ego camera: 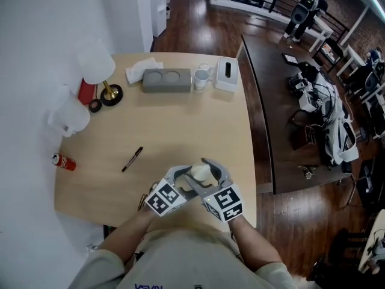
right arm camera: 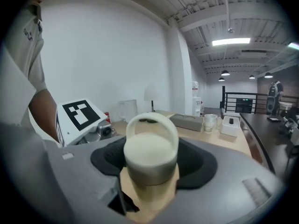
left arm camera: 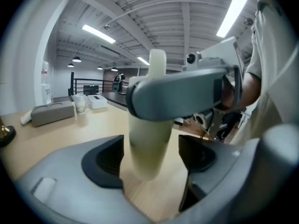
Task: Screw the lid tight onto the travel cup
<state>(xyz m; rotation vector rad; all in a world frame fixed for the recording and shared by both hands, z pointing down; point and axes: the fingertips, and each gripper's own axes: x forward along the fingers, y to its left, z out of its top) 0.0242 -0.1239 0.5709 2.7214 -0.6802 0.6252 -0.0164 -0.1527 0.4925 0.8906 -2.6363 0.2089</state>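
Observation:
A cream travel cup [ego camera: 200,173] with a loop-handled lid [right arm camera: 150,146] is near the table's front edge [ego camera: 150,215], between both grippers. My right gripper [ego camera: 212,172] reaches in from the right. In the right gripper view its dark pads [right arm camera: 196,164] sit against the sides of the lid, shut on it. My left gripper [ego camera: 182,178] comes from the left. In the left gripper view the cup's body [left arm camera: 147,143] stands between the pads [left arm camera: 110,160] with a gap on each side, so it is open. Whether the cup's base touches the table is unclear.
A black marker [ego camera: 132,159] lies left of the grippers and a red can [ego camera: 63,161] near the left edge. At the back stand a lamp [ego camera: 99,71], a clear jug [ego camera: 69,116], a grey box [ego camera: 166,80], a white mug [ego camera: 201,78] and a white box [ego camera: 227,74].

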